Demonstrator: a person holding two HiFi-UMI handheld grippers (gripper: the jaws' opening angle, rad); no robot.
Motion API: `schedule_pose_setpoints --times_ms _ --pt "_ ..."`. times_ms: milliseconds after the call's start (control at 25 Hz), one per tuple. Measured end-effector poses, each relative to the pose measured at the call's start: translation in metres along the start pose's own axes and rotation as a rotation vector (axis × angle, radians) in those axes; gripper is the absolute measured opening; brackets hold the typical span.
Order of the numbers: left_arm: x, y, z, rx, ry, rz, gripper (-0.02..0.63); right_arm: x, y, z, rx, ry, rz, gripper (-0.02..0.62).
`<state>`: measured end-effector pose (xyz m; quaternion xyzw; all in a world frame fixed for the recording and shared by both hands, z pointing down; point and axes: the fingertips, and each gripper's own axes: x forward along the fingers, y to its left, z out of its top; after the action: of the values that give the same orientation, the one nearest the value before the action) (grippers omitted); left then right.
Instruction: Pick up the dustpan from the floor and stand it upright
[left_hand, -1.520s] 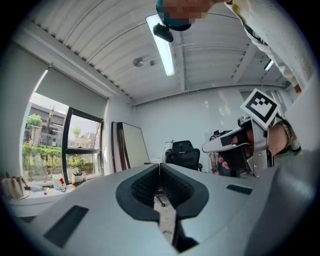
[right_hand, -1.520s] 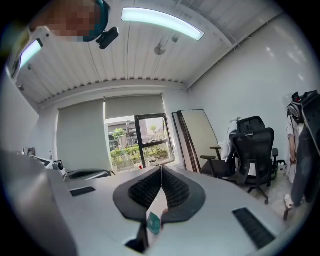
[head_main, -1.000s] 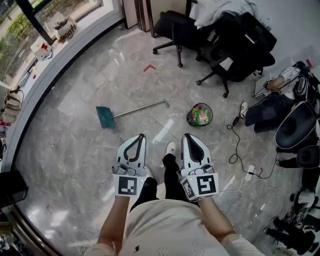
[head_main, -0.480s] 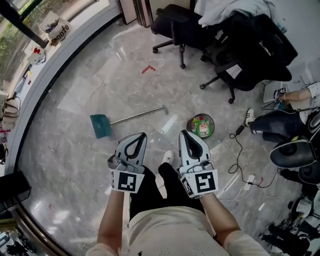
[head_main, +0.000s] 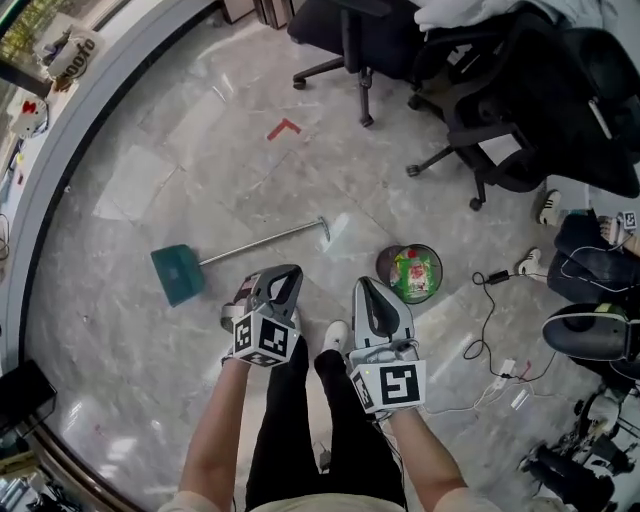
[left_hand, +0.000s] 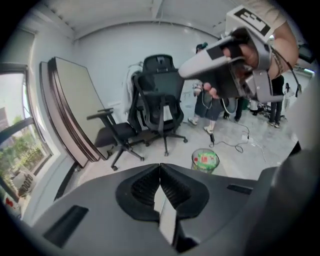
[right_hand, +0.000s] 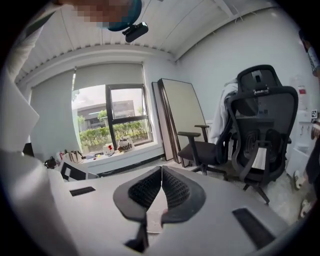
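Observation:
The dustpan (head_main: 177, 274) lies flat on the grey marble floor in the head view, its teal pan at the left and its long metal handle (head_main: 265, 241) running right to a short crossbar. My left gripper (head_main: 288, 272) is held shut just right of and below the pan, above the floor, with nothing between its tips. My right gripper (head_main: 363, 287) is also shut and empty, further right. In the left gripper view the jaws (left_hand: 160, 165) meet, and in the right gripper view the tips (right_hand: 161, 168) touch too.
A small bin (head_main: 408, 272) with green litter stands right of the handle's end. Black office chairs (head_main: 470, 90) crowd the upper right. Cables and a power strip (head_main: 497, 371) lie at the right. A curved window sill (head_main: 60, 130) bounds the left. My legs and shoes (head_main: 336, 338) are below.
The head view has shifted forward, so the dustpan now lies lower and closer to my grippers. The left gripper has tilted toward the pan. Both stay shut.

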<state>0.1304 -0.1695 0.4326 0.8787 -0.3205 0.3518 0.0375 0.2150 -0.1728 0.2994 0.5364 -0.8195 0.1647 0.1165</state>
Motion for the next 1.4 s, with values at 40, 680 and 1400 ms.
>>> schedule_pose_setpoints --times_ms 40,680,1400 --pt "0.025 -0.001 -0.025 0.011 0.053 -0.034 0.012 0.015 -0.002 -0.019 0.008 0.015 -0.001 0.018" --pt "0.369 -0.026 -0.341 0.077 0.418 -0.247 0.014 0.194 -0.087 -0.343 0.052 0.063 0.007 0.018" --pt "0.537 -0.059 -0.480 0.267 0.577 -0.421 0.103 0.274 -0.125 -0.426 -0.009 -0.142 -0.088 0.018"
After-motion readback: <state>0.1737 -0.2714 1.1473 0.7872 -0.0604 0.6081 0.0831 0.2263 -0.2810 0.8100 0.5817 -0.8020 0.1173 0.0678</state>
